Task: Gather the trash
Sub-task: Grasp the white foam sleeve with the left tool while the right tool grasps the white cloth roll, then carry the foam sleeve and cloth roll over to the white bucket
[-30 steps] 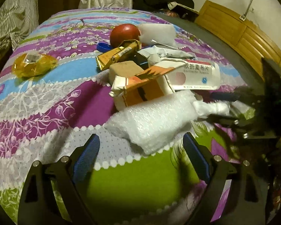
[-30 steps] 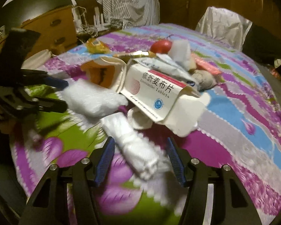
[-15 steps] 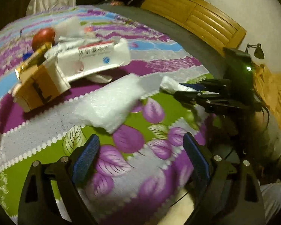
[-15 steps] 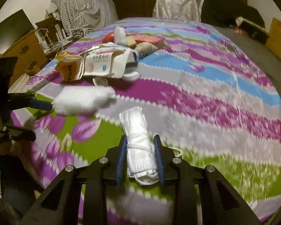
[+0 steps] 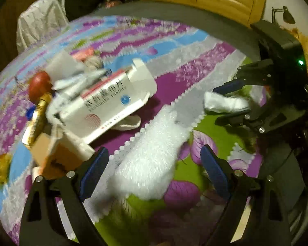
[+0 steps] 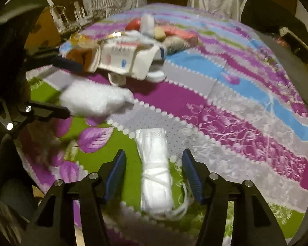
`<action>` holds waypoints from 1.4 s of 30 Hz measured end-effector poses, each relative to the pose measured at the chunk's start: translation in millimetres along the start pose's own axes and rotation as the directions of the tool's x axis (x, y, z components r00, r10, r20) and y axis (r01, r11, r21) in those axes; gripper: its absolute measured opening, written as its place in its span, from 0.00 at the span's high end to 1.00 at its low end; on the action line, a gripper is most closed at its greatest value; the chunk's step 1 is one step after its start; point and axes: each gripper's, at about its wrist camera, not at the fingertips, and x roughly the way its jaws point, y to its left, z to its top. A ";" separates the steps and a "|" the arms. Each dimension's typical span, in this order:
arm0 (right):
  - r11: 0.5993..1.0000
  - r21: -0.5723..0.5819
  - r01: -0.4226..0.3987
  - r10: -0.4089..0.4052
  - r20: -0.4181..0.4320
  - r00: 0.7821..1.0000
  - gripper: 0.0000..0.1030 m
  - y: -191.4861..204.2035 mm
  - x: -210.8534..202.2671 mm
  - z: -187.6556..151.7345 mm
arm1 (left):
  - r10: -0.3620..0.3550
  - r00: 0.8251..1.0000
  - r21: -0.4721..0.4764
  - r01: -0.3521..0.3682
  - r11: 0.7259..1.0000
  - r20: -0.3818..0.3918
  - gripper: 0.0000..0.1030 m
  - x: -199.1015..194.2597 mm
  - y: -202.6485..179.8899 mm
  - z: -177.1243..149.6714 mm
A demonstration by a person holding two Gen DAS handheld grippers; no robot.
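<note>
My right gripper point(image 6: 154, 172) is opening its jaws; the rolled white bundle point(image 6: 156, 176) is lying between them at the bottom centre of the frame, on the bed point(image 6: 246, 123), and the pads are not pressing it. My left gripper point(image 5: 154, 170) is standing wide apart, closing slightly, over the white foam sheet point(image 5: 154, 153) in the lower middle. The white medicine box point(image 5: 110, 106) is lying at centre left with the other trash.
</note>
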 end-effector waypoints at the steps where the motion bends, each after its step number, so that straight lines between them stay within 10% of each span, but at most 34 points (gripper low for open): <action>1: 1.000 0.007 0.007 -0.007 0.009 1.000 0.49 -0.3 -0.3 0.6 | 0.007 1.000 0.004 -0.006 1.000 -0.028 0.22 8.8 0.1 2.0; 7: 0.998 0.044 0.037 -0.039 0.052 0.998 0.69 1.2 -2.3 -6.7 | 0.048 0.998 -0.021 -0.049 0.999 -0.046 0.40 21.2 -7.9 -0.4; 16: 0.985 0.158 0.072 -0.112 0.262 0.958 0.75 24.5 -42.7 -27.3 | 0.217 0.965 -0.236 -0.180 0.955 0.145 0.42 -47.3 -24.8 -42.7; 21: 0.976 0.190 0.101 -0.178 0.449 0.876 0.75 57.3 -88.5 -19.7 | 0.432 0.866 -0.419 -0.305 0.855 0.252 0.42 -107.8 -29.3 -65.5; 30: 0.960 0.229 0.161 -0.275 0.664 0.696 0.74 101.9 -158.2 -6.8 | 0.714 0.606 -0.656 -0.384 0.650 0.352 0.41 -191.4 -44.7 -88.1; 33: 0.958 0.225 0.177 -0.285 0.695 0.660 0.74 113.2 -172.3 -7.3 | 0.753 0.549 -0.690 -0.385 0.613 0.363 0.41 -202.8 -49.4 -91.0; 37: 0.957 0.225 0.181 -0.288 0.715 0.637 0.74 125.7 -182.8 -7.3 | 0.772 0.515 -0.700 -0.390 0.599 0.374 0.41 -207.5 -51.5 -89.7; 42: 0.959 0.219 0.181 -0.284 0.715 0.639 0.74 137.1 -188.2 -7.0 | 0.773 0.514 -0.693 -0.400 0.600 0.373 0.41 -207.1 -58.7 -94.3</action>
